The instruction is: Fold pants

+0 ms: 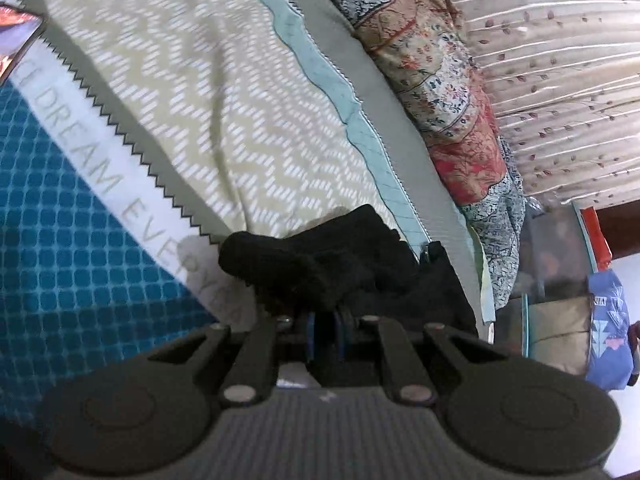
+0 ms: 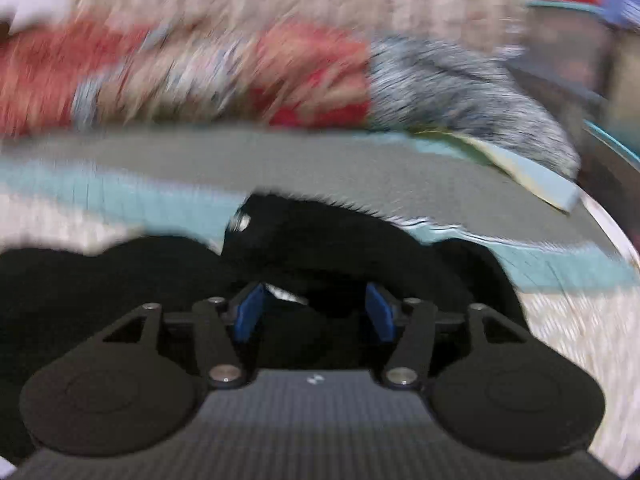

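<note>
1. Between the blue pads of our left tongs (image 1: 326, 334), nearly pressed together, sits a bunched fold of the black pants (image 1: 320, 264); we judge it gripped.
2. Our right tongs (image 2: 316, 312) stand wide apart, with black cloth of the pants (image 2: 340, 240) lying between and just ahead of the pads, nothing pinched.
3. Outward from both, the pants lie crumpled on the bed (image 1: 192, 100), against its teal border; their long axis we cannot tell from this heap.
4. We judge the right tongs must close on the near cloth so both can spread it.
5. Beyond lies a flowered quilt (image 1: 436, 80).
</note>
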The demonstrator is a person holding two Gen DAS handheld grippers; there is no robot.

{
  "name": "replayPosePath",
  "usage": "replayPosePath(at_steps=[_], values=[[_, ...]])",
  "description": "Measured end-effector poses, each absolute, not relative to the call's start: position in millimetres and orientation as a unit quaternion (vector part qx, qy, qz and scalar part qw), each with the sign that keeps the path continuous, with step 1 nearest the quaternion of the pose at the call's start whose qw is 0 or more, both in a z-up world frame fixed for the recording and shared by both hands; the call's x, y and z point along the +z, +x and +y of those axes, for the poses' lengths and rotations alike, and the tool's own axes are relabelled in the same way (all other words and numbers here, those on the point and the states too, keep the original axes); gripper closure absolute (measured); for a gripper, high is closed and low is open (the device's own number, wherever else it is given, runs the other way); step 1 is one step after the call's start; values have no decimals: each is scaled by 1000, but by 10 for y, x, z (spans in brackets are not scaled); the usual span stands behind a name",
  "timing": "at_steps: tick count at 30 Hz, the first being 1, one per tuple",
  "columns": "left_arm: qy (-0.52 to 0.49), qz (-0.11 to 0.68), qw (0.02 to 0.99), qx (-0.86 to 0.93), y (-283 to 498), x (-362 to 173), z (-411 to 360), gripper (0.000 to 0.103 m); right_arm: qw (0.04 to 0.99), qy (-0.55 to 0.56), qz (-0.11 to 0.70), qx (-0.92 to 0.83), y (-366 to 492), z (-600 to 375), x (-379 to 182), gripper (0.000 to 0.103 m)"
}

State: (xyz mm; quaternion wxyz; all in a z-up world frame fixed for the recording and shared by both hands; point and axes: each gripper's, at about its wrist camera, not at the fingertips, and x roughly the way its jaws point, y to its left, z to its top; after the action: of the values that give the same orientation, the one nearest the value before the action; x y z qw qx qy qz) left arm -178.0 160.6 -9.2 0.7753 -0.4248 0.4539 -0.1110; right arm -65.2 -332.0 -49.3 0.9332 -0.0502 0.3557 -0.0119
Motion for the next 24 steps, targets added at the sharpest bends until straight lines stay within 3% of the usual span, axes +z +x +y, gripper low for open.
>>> replayPosePath(at_steps=[3,4,5,8,11,12,16,19,22,24], values=[[-428,448,777,-113,-1808,-102,1605,95,914,-97,391,-52,-327,-3479,-683,46],[-428,446,777,-117,-1807,-80,1583,95,912,-96,395,-59,-292,-3555,-714,56],[-426,444,779,-121,-1794,-71,1570,95,911,-87,396,-78,-291,-3661,-701,90],[-403,436,794,-130,-1709,67,1501,95,923,-12,380,-59,-343,-3915,-397,92],[-410,407,802,-150,-1599,301,1558,95,949,84,298,-63,-612,-4218,186,94],[-414,389,808,-153,-1601,407,1583,95,955,128,260,-65,-787,-4344,370,100],[-410,339,830,-166,-1751,743,1736,95,965,196,136,-106,-1709,-4725,906,101],[-380,372,835,-143,-1836,674,1742,95,959,182,143,-165,-2120,-4850,860,100],[-397,408,813,-123,-1895,432,1778,95,949,167,228,-142,-1951,-4775,591,91],[-413,410,805,-116,-1975,346,1824,95,945,154,268,-108,-1695,-4559,417,69]])
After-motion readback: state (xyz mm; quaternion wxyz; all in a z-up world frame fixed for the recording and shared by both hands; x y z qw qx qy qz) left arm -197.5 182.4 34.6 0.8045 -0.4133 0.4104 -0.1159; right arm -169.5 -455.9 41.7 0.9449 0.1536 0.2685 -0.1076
